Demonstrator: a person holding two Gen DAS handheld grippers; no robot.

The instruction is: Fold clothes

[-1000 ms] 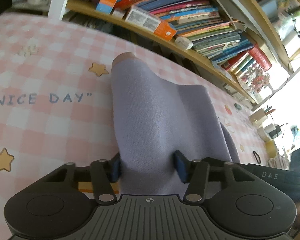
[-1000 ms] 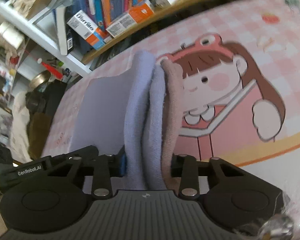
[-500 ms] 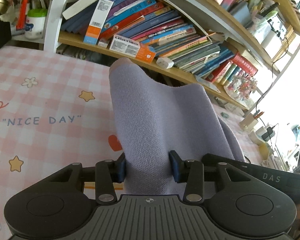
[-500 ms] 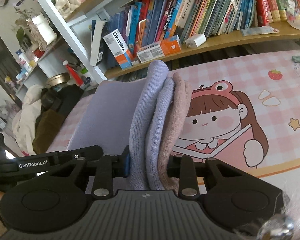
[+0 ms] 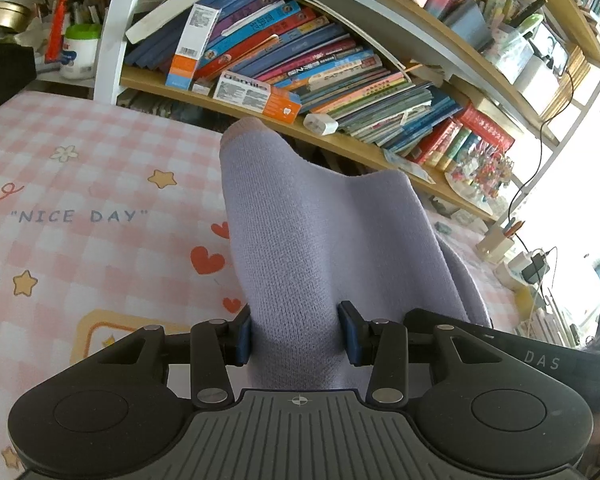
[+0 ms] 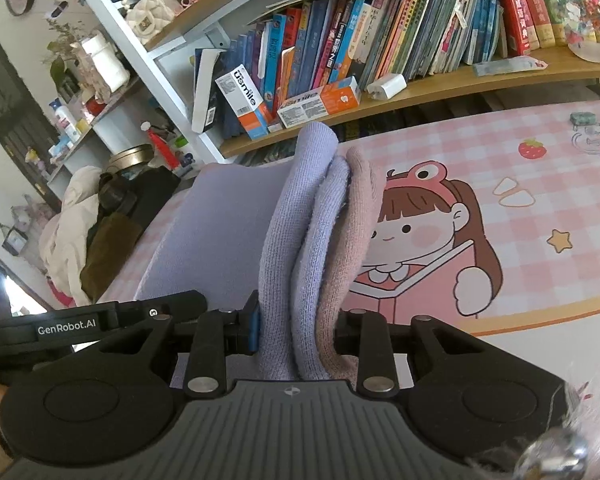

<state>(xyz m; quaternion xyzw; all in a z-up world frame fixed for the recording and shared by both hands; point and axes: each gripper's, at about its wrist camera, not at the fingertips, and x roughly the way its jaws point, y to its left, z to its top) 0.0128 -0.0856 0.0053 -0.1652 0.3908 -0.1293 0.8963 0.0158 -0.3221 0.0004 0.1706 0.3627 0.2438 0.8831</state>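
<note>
A lavender knit garment [image 5: 312, 240] with a dusty-pink edge is held up between both grippers above the pink checked mat [image 5: 80, 208]. My left gripper [image 5: 296, 338] is shut on a bunched fold of it, the cloth rising in front of the camera. My right gripper [image 6: 296, 332] is shut on several stacked folds of the same garment [image 6: 312, 220], lavender layers on the left and a pink layer on the right. In the right wrist view a flat lavender panel [image 6: 216, 224] stretches left toward the other gripper's black body [image 6: 92, 322].
The mat carries a cartoon girl print [image 6: 424, 240] and the words "NICE DAY" [image 5: 80, 216]. A wooden bookshelf [image 5: 340, 80] packed with books runs along the far edge. A heap of cream and dark clothes [image 6: 84, 236] lies at the left. Cables and desk items [image 5: 532, 264] crowd the right.
Both grippers have risen and tilted up with the garment: the mat has dropped lower in both views and the bookshelves now fill the upper half. Both grips are unchanged.
</note>
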